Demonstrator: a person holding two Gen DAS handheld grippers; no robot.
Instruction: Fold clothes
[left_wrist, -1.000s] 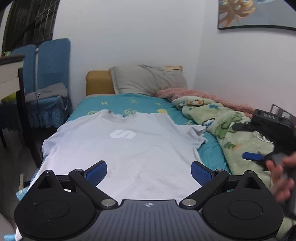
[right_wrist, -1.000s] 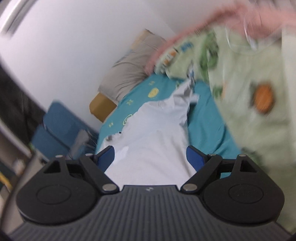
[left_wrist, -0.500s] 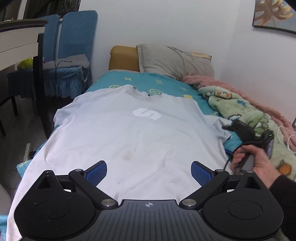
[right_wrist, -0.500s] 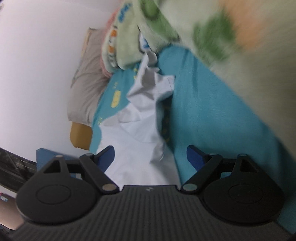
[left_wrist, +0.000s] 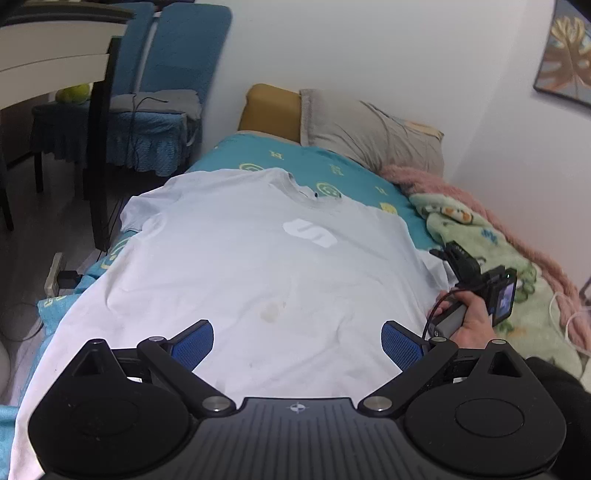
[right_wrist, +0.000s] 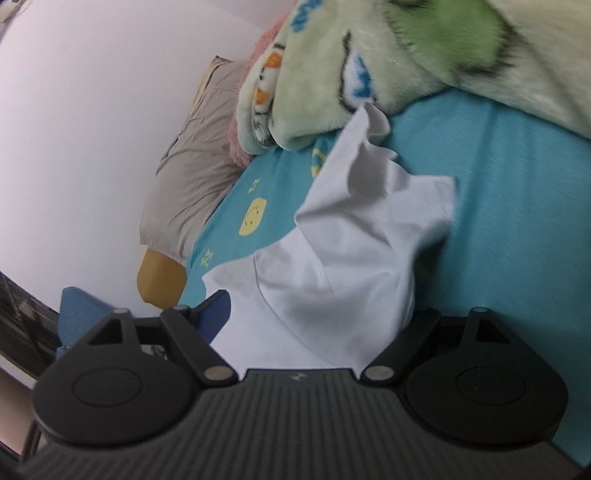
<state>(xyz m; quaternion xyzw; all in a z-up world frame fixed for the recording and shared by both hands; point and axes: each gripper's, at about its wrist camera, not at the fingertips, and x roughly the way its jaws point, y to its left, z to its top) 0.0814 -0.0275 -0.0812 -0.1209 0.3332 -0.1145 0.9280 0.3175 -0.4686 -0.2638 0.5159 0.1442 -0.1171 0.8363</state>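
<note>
A white T-shirt (left_wrist: 258, 266) with a white chest logo lies spread flat, front up, on the teal bed sheet (left_wrist: 295, 162). My left gripper (left_wrist: 297, 341) is open and empty, hovering above the shirt's lower part. My right gripper (left_wrist: 448, 254) shows in the left wrist view at the shirt's right sleeve, held by a hand. In the right wrist view my right gripper (right_wrist: 317, 314) is open, low over the crumpled right sleeve (right_wrist: 369, 229); the sleeve cloth hides its right fingertip.
A green cartoon blanket (left_wrist: 487, 251) and a pink blanket (left_wrist: 443, 184) lie along the bed's right side by the wall. A grey pillow (left_wrist: 369, 129) is at the head. Blue chairs (left_wrist: 162, 92) and a table (left_wrist: 55, 62) stand to the left, with a power strip (left_wrist: 55, 273) on the floor.
The left gripper has risen and tilted, so more of the shirt shows. The right gripper has dropped closer onto the right sleeve; its right fingertip is now hidden by cloth.
</note>
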